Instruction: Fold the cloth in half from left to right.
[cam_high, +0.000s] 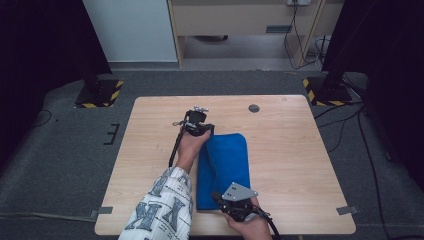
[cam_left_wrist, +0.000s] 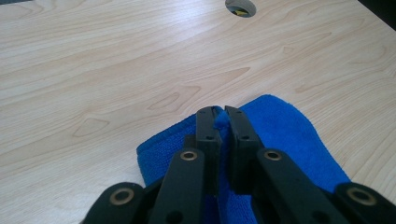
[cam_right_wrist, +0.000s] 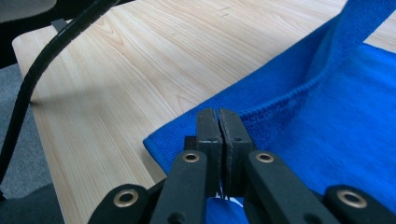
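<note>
High view, blue cloth (cam_high: 227, 165) on table (cam_high: 290, 150), no readable writing

A rectangular table (cam_high: 280, 150) of pale wood grain is standing on grey carpet (cam_high: 60, 165), with a small round grey cable port (cam_high: 254, 108) sitting near its far edge. Two black stand bases edged in yellow-and-black tape (cam_high: 99, 93) are resting beyond its far corners. A light wooden cabinet (cam_high: 240, 20) is standing behind, with black cables (cam_high: 295, 35) hanging beside it.

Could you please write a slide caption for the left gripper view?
Left gripper shut on a blue towel edge over the wooden table.
</note>
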